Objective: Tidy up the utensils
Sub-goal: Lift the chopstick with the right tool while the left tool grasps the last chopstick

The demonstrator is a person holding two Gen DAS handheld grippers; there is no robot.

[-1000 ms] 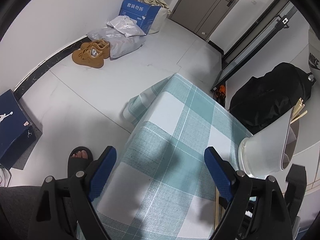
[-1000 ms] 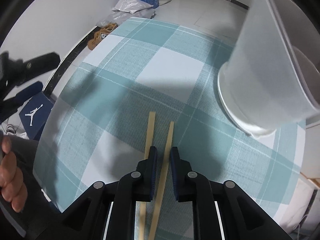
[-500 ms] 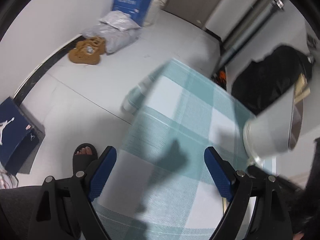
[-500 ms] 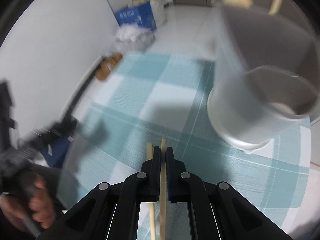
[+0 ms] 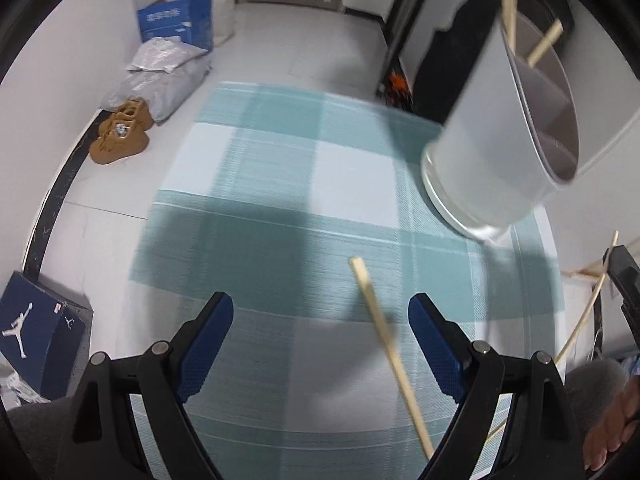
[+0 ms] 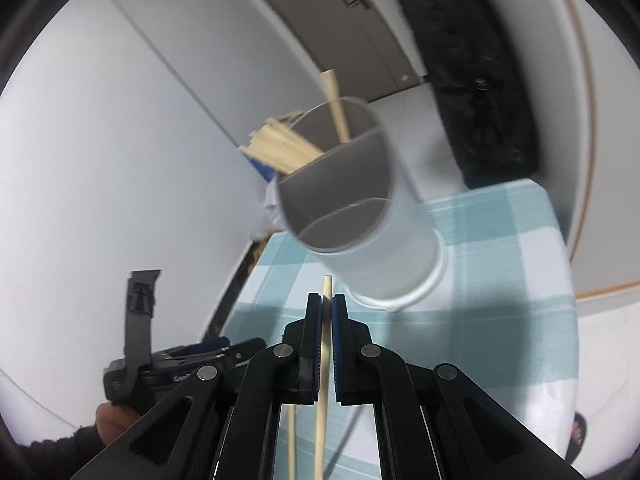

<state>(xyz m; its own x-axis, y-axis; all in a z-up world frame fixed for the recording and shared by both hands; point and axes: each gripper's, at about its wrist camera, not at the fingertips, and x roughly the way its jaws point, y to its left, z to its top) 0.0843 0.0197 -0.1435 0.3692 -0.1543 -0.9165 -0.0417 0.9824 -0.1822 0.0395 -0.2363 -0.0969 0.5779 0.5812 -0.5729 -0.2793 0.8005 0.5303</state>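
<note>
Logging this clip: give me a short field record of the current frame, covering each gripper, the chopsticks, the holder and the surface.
left gripper: open, holding nothing, over the checked tablecloth
right gripper: shut on a chopstick, tip pointing toward the holder
loose chopstick: lies on the cloth, between the left fingers in view
utensil holder: white, divided into compartments, standing on the cloth
holder contents: a bundle of chopsticks in the far compartment; near compartments look empty
floor items: tan shoes, blue boxes

Right gripper (image 6: 327, 312) clamps a chopstick (image 6: 323, 368) before the holder (image 6: 372, 232).
</note>
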